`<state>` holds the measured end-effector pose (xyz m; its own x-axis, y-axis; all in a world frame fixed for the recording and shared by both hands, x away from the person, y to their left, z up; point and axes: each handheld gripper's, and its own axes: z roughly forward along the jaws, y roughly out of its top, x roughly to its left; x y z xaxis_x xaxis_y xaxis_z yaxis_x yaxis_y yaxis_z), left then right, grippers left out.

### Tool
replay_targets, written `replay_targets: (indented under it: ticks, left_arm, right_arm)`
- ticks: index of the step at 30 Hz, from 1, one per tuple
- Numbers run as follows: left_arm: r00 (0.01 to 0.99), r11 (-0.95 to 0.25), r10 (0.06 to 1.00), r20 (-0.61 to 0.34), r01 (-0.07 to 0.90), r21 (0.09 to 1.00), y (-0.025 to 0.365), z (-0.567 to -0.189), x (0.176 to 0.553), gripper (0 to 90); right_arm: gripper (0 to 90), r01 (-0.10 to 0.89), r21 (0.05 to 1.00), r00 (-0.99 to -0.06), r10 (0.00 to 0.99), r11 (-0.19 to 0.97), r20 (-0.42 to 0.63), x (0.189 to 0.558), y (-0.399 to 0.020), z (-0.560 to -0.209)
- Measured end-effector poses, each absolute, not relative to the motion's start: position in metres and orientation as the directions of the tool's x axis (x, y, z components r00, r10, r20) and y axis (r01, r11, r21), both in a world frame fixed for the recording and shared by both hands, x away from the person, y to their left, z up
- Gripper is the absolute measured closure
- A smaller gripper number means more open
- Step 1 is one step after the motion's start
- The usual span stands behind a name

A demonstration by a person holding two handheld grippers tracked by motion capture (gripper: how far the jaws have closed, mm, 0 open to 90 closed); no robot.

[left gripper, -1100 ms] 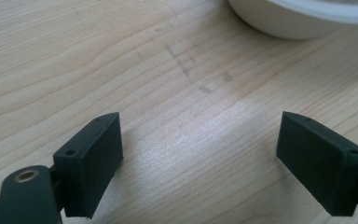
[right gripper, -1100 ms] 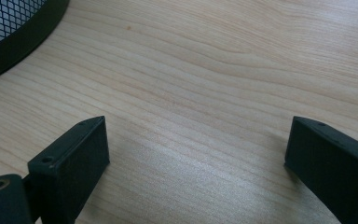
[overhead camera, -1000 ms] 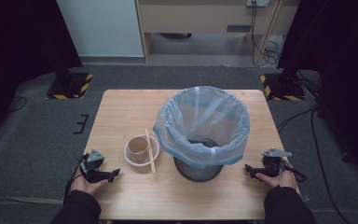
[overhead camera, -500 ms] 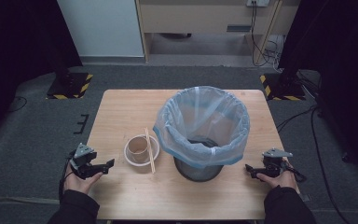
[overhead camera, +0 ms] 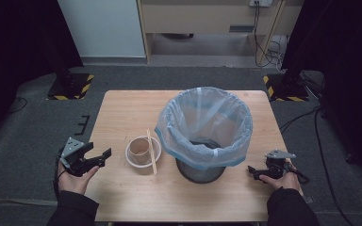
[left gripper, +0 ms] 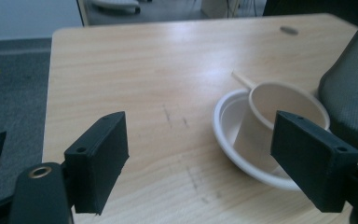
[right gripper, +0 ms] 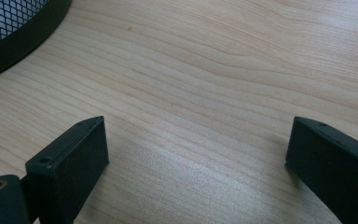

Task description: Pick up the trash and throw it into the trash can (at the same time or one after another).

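A: Nearest the camera, what do the two hands show?
B: The left gripper (overhead camera: pixel 104 155) sits off the left edge of the wooden surface (overhead camera: pixel 122 106), fingers (left gripper: pixel 98 163) spread wide with nothing between them. A second ago it was over the surface, close to the bowl; it has since drawn back outward past the edge. The right gripper (overhead camera: pixel 250 170) rests near the right front of the surface, its fingers (right gripper: pixel 70 163) also wide apart over bare wood, in the same place as before.

A: And just beyond the left gripper?
B: A white bowl (overhead camera: pixel 133 161) with a paper cup (overhead camera: pixel 140 149) standing upright inside it. A pale wooden stick (overhead camera: pixel 151 153) lies across the bowl's right side, reaching past the rim at both ends. None of the three has shifted. In the left gripper view the bowl (left gripper: pixel 226 116) and cup (left gripper: pixel 279 100) appear ahead and to the right, between the spread fingers.

A: Farther in?
B: A dark mesh bin (overhead camera: pixel 201 170) lined with a translucent blue bag (overhead camera: pixel 202 122) stands at centre right, just beside the bowl, unchanged. Its mesh wall (right gripper: pixel 14 23) shows at the upper left of the right gripper view.

A: Behind the surface?
B: Grey carpet (overhead camera: pixel 169 75) and yellow-and-black striped bases (overhead camera: pixel 70 87) at either side.
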<state>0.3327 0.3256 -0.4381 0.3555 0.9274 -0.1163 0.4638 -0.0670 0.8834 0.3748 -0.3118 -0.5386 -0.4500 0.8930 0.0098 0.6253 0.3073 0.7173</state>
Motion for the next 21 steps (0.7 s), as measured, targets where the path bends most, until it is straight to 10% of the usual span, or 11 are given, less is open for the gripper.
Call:
replay_targets:
  ticks: [21]
  left_arm:
    - [0.412,-0.078,0.905,-0.107,0.406,0.911,0.295,-0.419,0.357,27.8]
  right_arm:
    - [5.5,0.628,0.717,-0.446,0.895,0.304,0.010,0.375,-0.311,-0.538]
